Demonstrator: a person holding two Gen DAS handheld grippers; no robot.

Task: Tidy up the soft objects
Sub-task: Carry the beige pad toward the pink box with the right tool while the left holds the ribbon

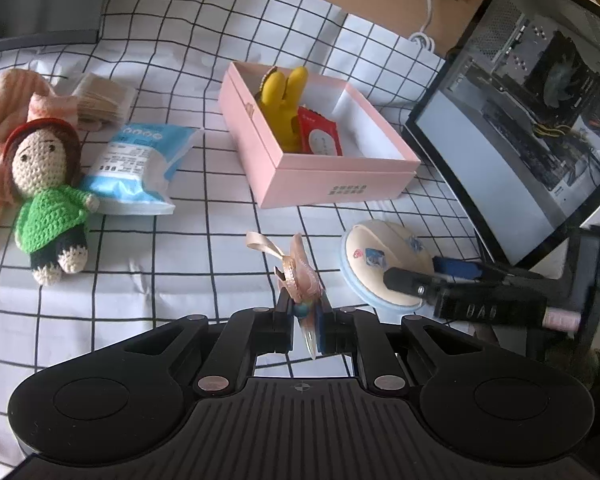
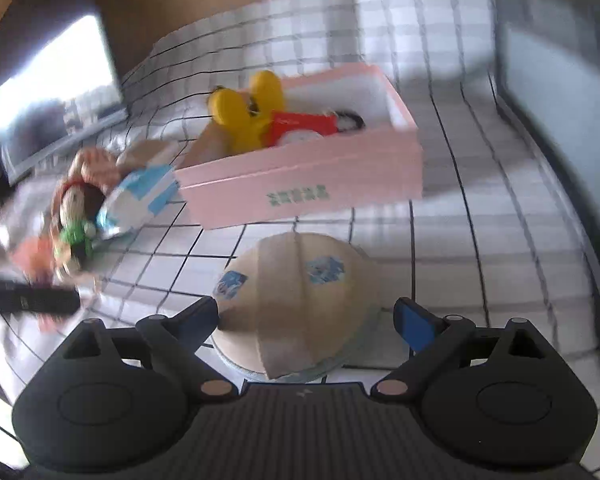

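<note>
My left gripper (image 1: 305, 312) is shut on a small pink ribbon charm (image 1: 300, 276), held just above the checked cloth in front of the pink box (image 1: 332, 176). The box (image 2: 300, 184) holds a yellow plush (image 1: 284, 108) and a red packet (image 1: 320, 136). My right gripper (image 2: 306, 316) is open, its fingers on either side of a round cream cushion (image 2: 296, 292); the cushion also shows in the left wrist view (image 1: 380, 264). A crochet doll in green (image 1: 48, 196) and a blue-white packet (image 1: 140, 168) lie at the left.
A pink striped cloth (image 1: 8, 96) and a beige folded pad (image 1: 100, 100) lie behind the doll. A monitor (image 1: 532, 120) stands at the right of the checked tablecloth (image 1: 180, 256). A white cable (image 1: 424, 36) lies behind the box.
</note>
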